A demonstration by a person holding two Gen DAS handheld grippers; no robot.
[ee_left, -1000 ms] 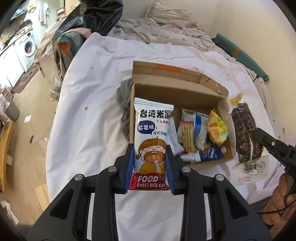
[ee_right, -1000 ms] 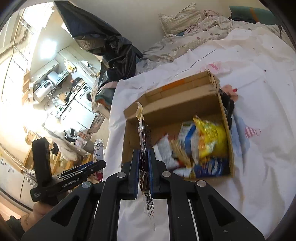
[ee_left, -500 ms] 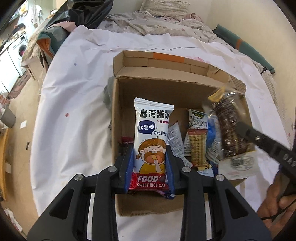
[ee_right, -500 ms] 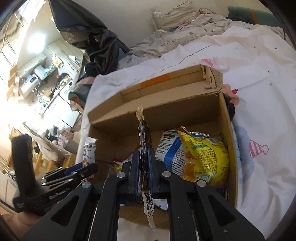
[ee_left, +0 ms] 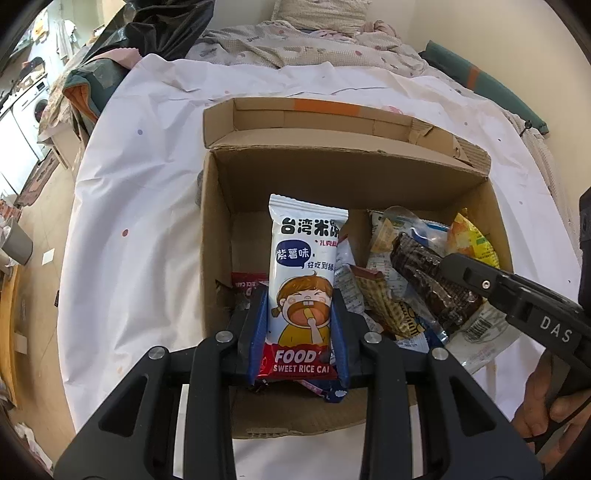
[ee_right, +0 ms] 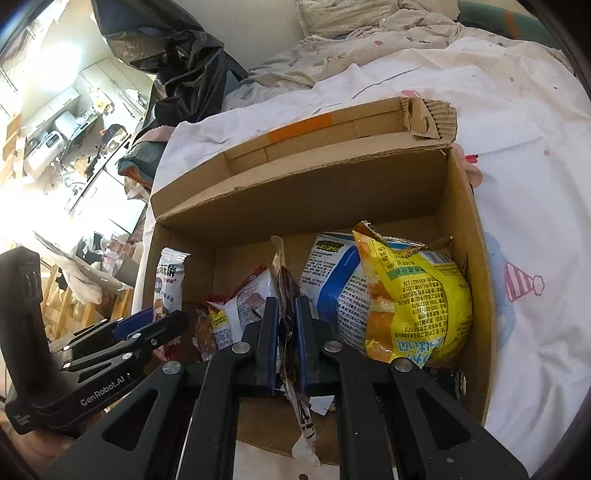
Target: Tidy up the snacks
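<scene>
Black jaws of the left gripper (ee_left: 299, 306) clamp a white rice cake packet (ee_left: 304, 273) upright over the near-left part of the cardboard box (ee_left: 332, 177). Beside it, the right gripper (ee_right: 286, 325) pinches a dark, thin snack bag (ee_right: 286, 295) edge-on above the packets inside. Farther right, a yellow bag (ee_right: 410, 295) leans on the box wall. Beyond lies the white sheet (ee_left: 147, 155).

Lived-in home, bedroom end. I'm over a bed (ee_left: 147, 177) with white sheet; pillow (ee_left: 325, 14) and rumpled quilt (ee_left: 295, 48) beyond it, washing machine (ee_left: 37, 107) off its side.
</scene>
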